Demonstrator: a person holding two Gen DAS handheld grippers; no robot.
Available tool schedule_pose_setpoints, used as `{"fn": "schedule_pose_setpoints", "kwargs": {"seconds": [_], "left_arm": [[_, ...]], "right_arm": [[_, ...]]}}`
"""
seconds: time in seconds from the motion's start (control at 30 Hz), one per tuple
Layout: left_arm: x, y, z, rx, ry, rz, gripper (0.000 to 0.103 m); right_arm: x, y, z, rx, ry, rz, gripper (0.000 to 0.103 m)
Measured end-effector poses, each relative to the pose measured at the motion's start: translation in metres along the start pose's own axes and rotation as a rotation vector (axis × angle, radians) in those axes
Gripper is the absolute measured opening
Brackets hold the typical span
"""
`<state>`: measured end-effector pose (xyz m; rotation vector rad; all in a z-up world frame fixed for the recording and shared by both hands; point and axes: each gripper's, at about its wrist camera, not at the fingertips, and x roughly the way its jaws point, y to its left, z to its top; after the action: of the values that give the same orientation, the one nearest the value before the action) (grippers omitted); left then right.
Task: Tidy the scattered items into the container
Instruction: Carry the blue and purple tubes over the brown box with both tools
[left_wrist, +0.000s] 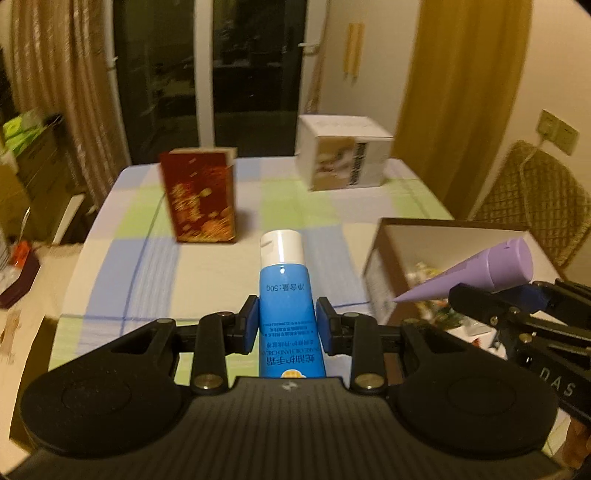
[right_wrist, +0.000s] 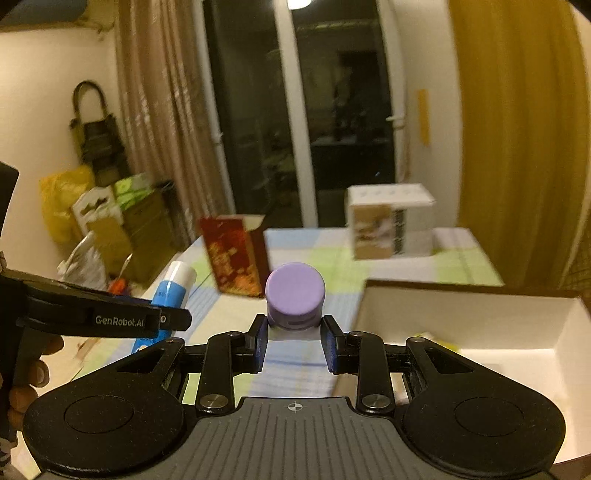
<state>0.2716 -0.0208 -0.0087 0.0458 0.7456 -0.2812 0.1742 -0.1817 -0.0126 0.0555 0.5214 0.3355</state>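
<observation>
Tubes are both lifted clear of the bench (left_wrist: 207, 273), carried for the open cardboard box (left_wrist: 384, 258). My left fingers (left_wrist: 249, 325) clamp the blue hand-cream tube (left_wrist: 284, 291), left of the box. My right gripper (right_wrist: 294, 341) grips the purple tube (right_wrist: 294, 295), beside the box's left wall.

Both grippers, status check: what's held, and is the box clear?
Left gripper shut on blue tube. Right gripper shut on purple tube. Open box to the right, a few items inside. Nothing blocking the way.
</observation>
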Motion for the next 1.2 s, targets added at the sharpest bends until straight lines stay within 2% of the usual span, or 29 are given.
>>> {"fn": "schedule_pose_setpoints", "kwargs": {"seconds": [0.37, 0.6, 0.73, 0.9, 1.2], "left_arm": [[0.011, -0.07, 0.014, 0.086, -0.014, -0.101, 0.028], [0.019, -0.114, 0.019, 0.145, -0.039, -0.179, 0.028], [0.029, -0.135, 0.018, 0.162, -0.036, -0.216, 0.028], [0.05, -0.157, 0.009, 0.184, 0.012, -0.246, 0.028], [0.088, -0.165, -0.007, 0.182, 0.104, -0.223, 0.028]], "right_arm": [[-0.039, -0.068, 0.009, 0.088, -0.069, -0.17, 0.033], [-0.064, -0.116, 0.0, 0.141, -0.071, -0.307, 0.033], [-0.074, -0.144, -0.01, 0.177, -0.045, -0.379, 0.033], [-0.077, -0.17, -0.024, 0.194, 0.011, -0.423, 0.033], [-0.067, -0.195, -0.04, 0.223, 0.111, -0.446, 0.033]]}}
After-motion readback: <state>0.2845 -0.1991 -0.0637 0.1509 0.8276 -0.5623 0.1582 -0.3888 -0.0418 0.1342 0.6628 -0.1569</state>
